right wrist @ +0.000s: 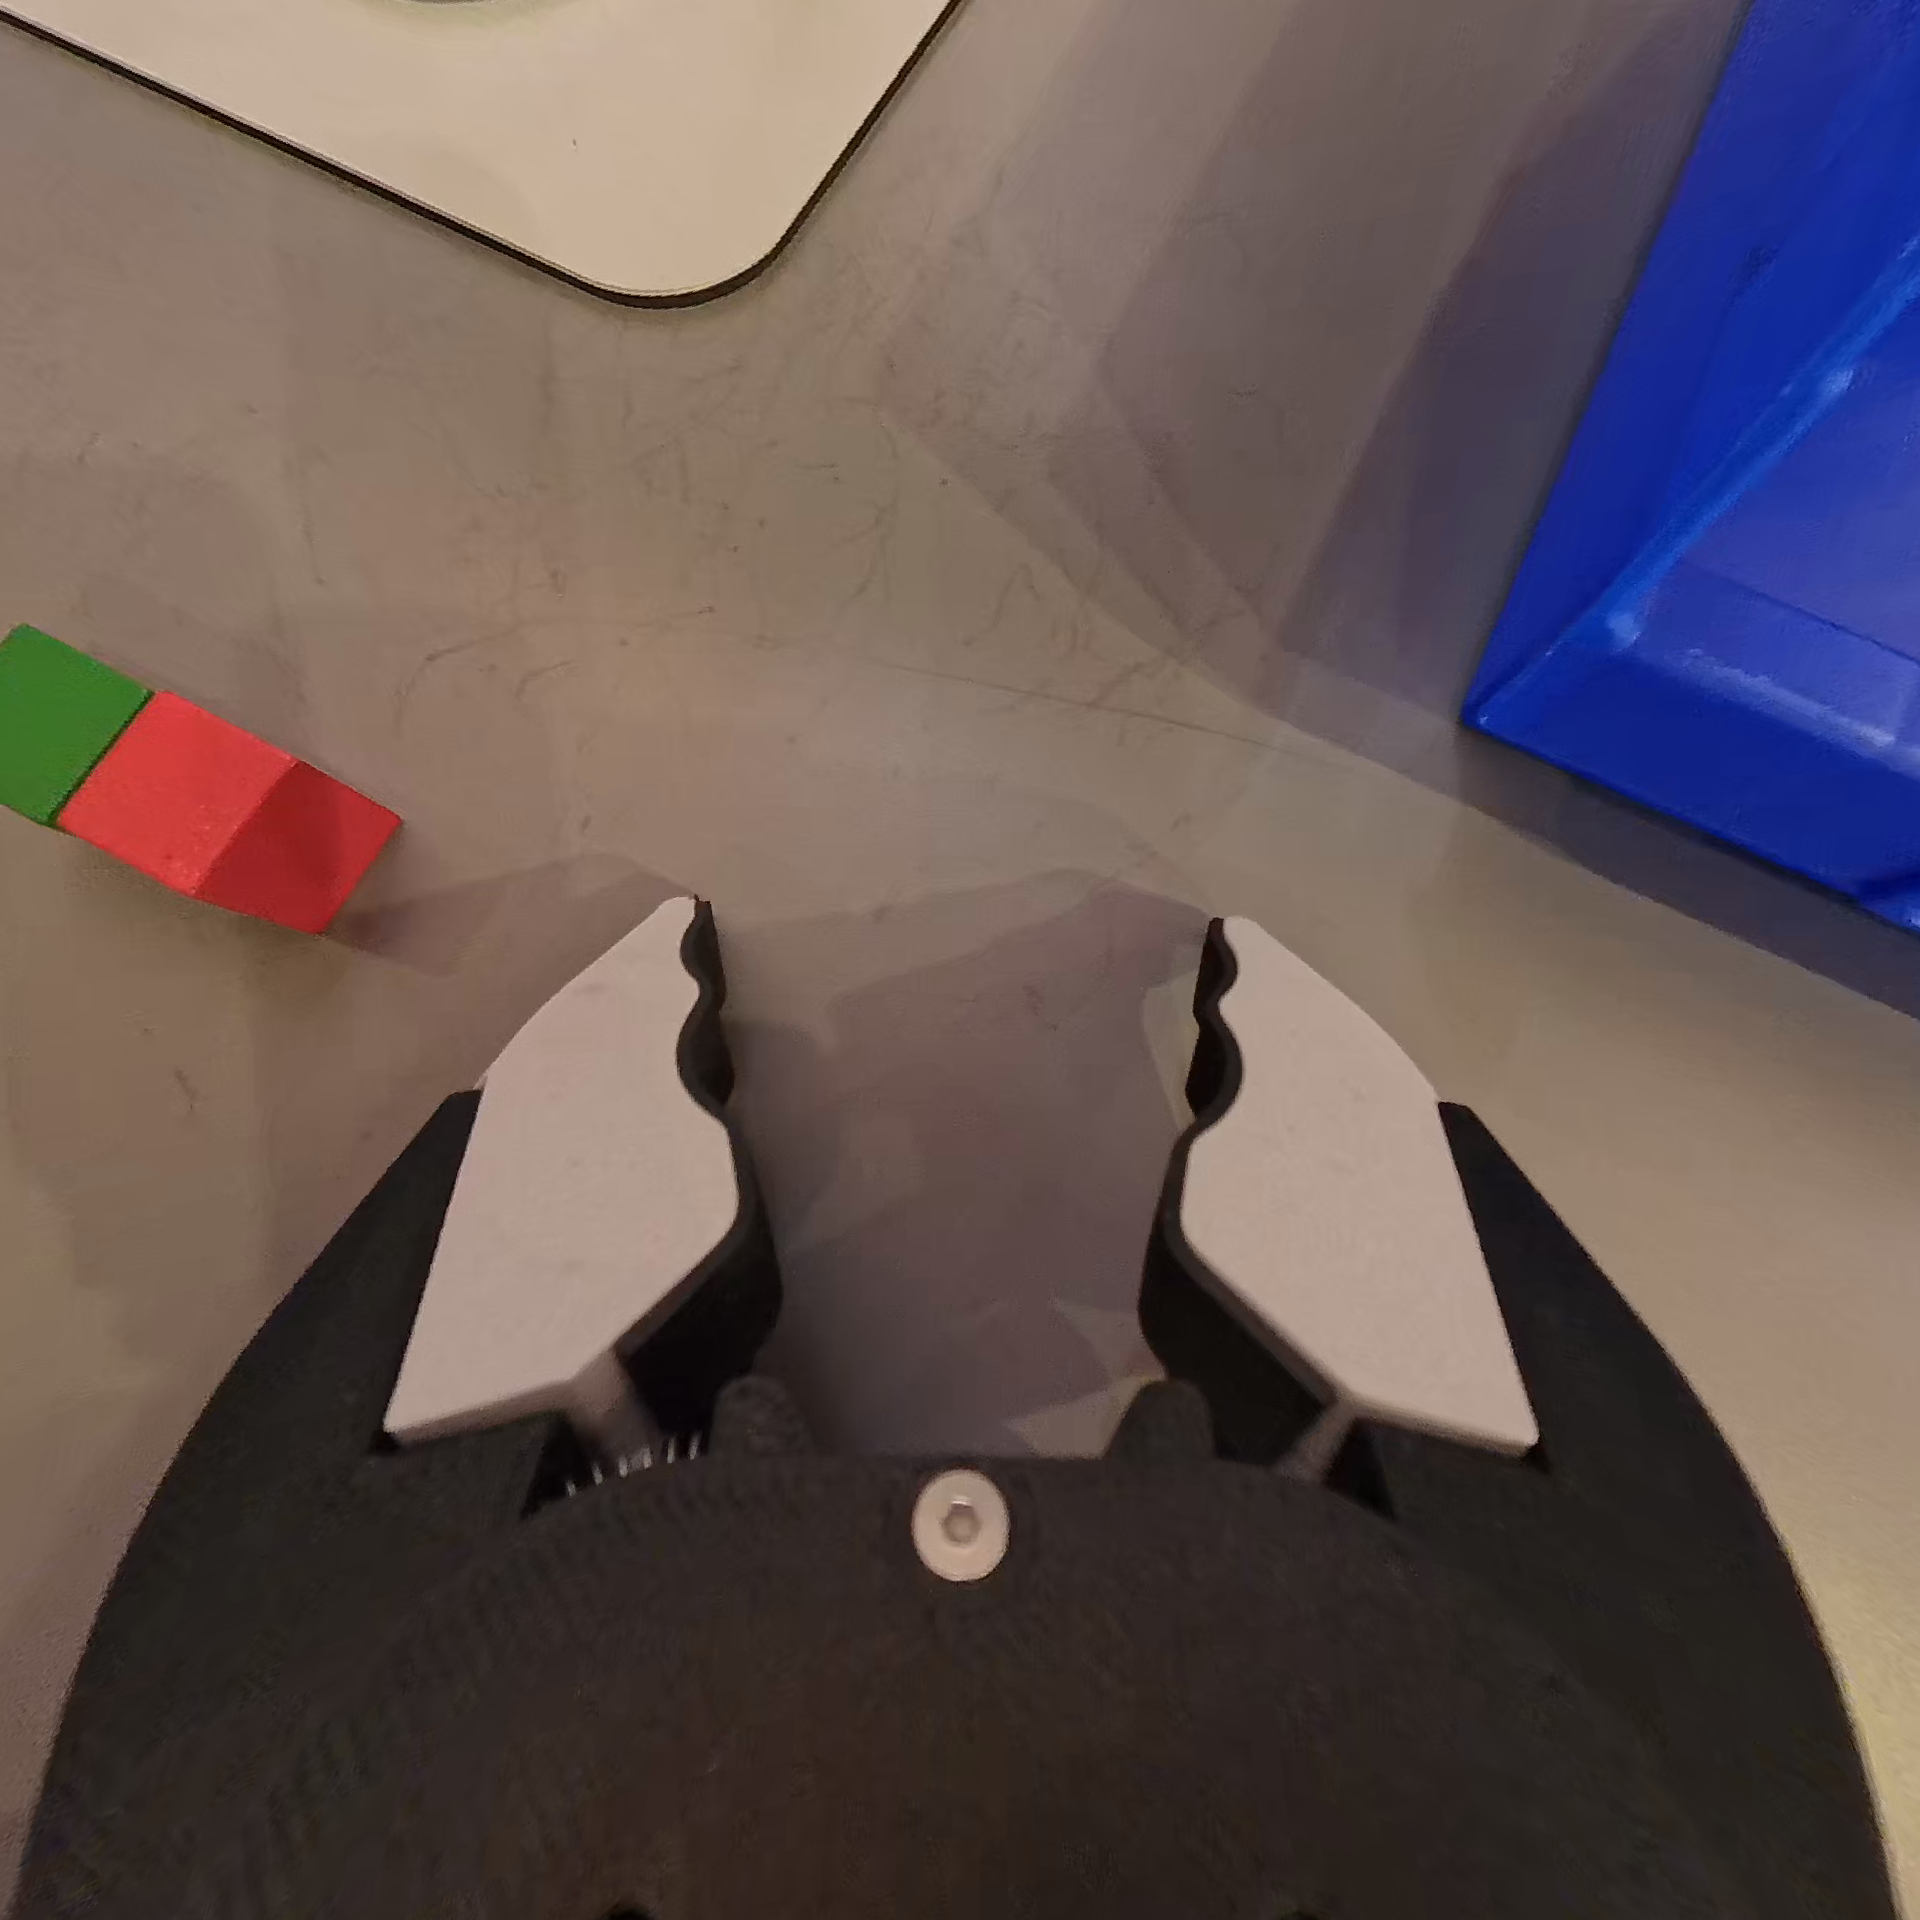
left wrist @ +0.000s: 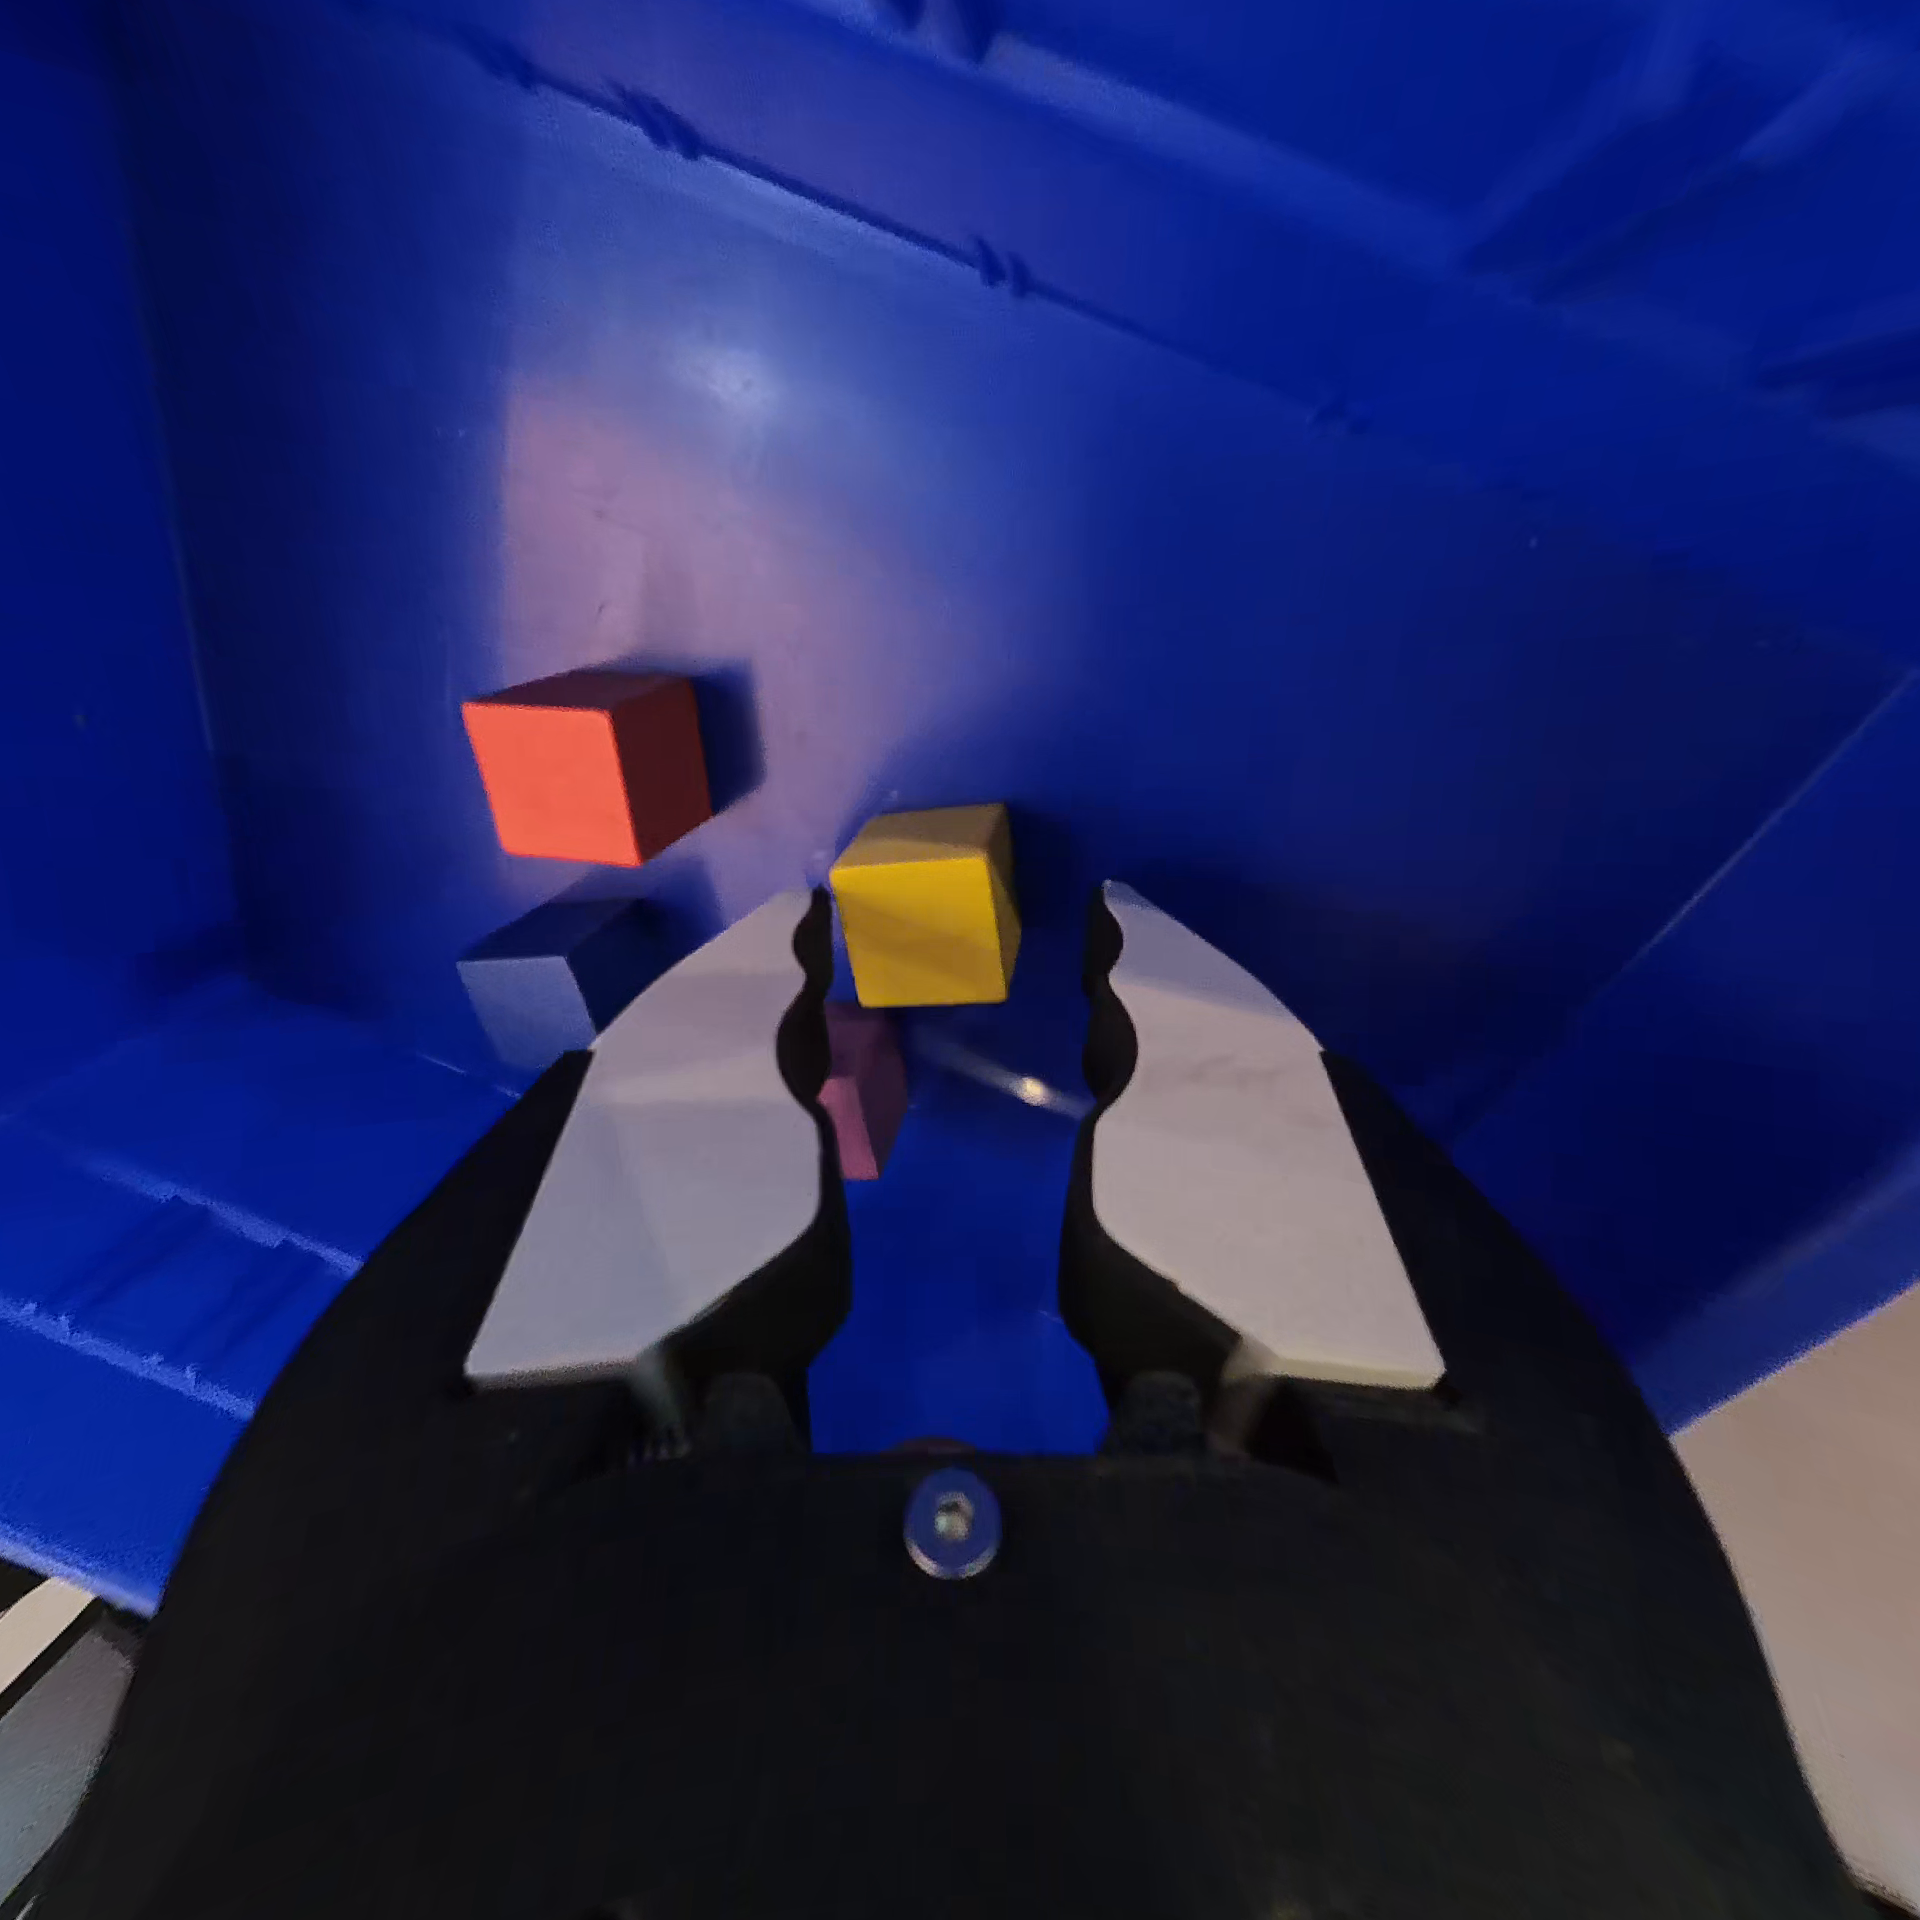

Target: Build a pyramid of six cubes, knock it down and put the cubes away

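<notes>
meanwhile, our left tongs [left wrist: 956, 904] stand spread inside the blue bin [left wrist: 1247, 520], pinching nothing. the yellow cube [left wrist: 925, 914] sits between the fingertips, close against the left pad [left wrist: 805, 966], with clear blue showing between it and the right pad; whether the left pad touches it we cannot tell. it looks slightly tilted, and we cannot tell whether it rests on the bin floor or hangs in the air. just below it, partly hidden by the left finger, we see a purple cube [left wrist: 857, 1101]. further left an orange-red cube [left wrist: 587, 769] lies on the bin floor, and below that a dark blue cube [left wrist: 540, 987] sits near the bin's wall.

our right tongs [right wrist: 956, 914] are spread wide over the grey table [right wrist: 935, 520], bare between the pads, only scratched tabletop and shadow showing there. off to the left, well apart from the fingertips, a red cube [right wrist: 229, 810] lies on the table, touching a green cube [right wrist: 57, 722] at the picture's edge. to the right we see a corner of the blue bin standing on the table. at the far top left lies a pale mat [right wrist: 582, 135] with a dark rim and rounded corner.
</notes>
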A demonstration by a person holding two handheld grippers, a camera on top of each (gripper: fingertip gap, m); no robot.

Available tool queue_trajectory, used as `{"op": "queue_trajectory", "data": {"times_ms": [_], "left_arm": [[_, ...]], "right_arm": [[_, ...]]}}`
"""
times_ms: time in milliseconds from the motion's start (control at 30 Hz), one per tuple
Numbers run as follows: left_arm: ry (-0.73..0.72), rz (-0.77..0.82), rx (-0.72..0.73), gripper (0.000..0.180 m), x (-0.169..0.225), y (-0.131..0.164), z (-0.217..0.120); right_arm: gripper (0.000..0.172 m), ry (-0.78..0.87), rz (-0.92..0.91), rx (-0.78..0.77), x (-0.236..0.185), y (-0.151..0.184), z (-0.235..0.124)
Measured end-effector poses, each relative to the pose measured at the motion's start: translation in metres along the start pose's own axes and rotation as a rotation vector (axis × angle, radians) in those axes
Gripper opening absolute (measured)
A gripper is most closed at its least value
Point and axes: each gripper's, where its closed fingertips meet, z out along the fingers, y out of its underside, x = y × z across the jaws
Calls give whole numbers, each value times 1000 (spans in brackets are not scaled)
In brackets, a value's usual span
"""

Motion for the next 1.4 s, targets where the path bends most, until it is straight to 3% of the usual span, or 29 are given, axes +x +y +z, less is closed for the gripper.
{"op": "queue_trajectory", "data": {"times_ms": [100,233,367,533,667,800,1000,1200,1400], "left_arm": [[21,-5,3,30,0,-2,1],[-2,-24,32,29,1,-4,-6],[-49,-103,175,29,14,-14,-58],[-24,-82,420,28,79,-49,-134],[71,-7,555,28,156,-103,-156],[236,58,692,28,234,-174,-139],[361,136,743,28,302,-249,-95],[356,153,746,28,322,-276,-63],[364,158,690,29,327,-265,-42]], "right_arm": [[88,1,0,0,0,0,0],[88,1,0,0,0,0,0],[87,0,1,0,0,0,0],[87,0,1,0,0,0,0],[87,-3,0,1,0,0,0],[87,-5,-1,1,0,0,1],[86,-7,-2,1,-1,0,0],[85,-8,-4,2,-1,-1,0],[85,-9,-6,2,-2,-1,1]]}}
